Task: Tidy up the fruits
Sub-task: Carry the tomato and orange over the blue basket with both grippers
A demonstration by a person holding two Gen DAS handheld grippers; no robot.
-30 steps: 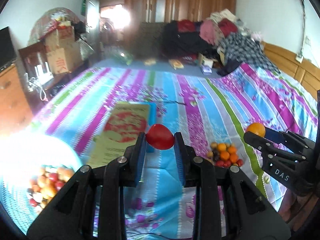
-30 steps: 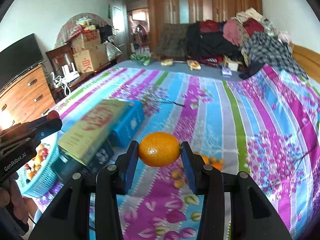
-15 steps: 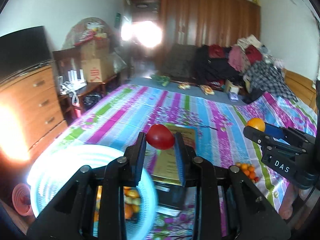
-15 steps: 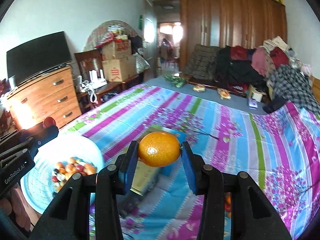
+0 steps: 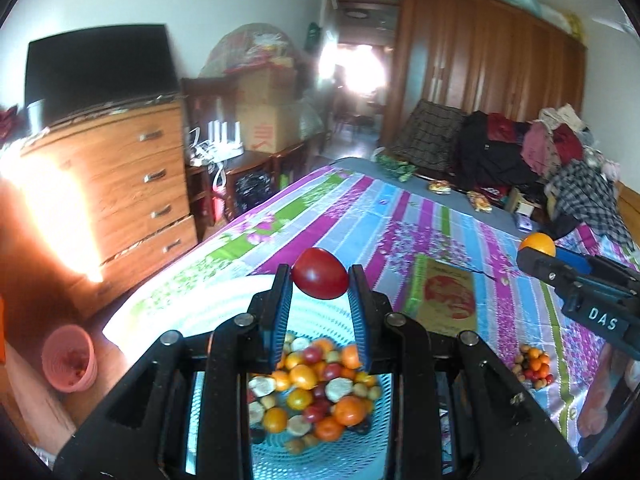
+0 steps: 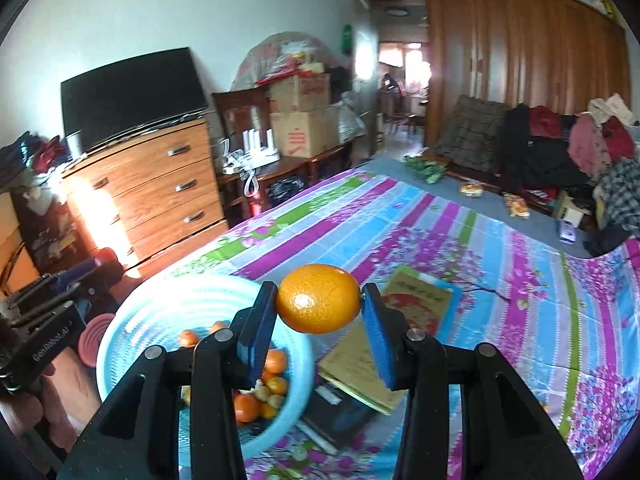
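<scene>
My left gripper (image 5: 320, 280) is shut on a red tomato (image 5: 320, 274) and holds it above the far rim of a light blue basket (image 5: 224, 304) filled with small oranges and tomatoes (image 5: 316, 392). My right gripper (image 6: 319, 300) is shut on an orange (image 6: 319, 298), held just right of the same basket (image 6: 132, 320). A small pile of loose fruit (image 5: 534, 366) lies on the striped bedsheet to the right. The right gripper also shows in the left wrist view (image 5: 538, 254), and the left gripper at the left edge of the right wrist view (image 6: 100, 262).
A yellow-and-red box on blue and black boxes (image 6: 404, 320) lies on the bed beside the basket. A wooden dresser (image 5: 116, 184) with a TV stands left. A pink bin (image 5: 70, 358) sits on the floor. Clothes (image 5: 552, 152) pile at the bed's far end.
Both grippers have swung left with their fruits still held. The basket of fruit has come under and in front of them; the loose pile has shifted to the right.
</scene>
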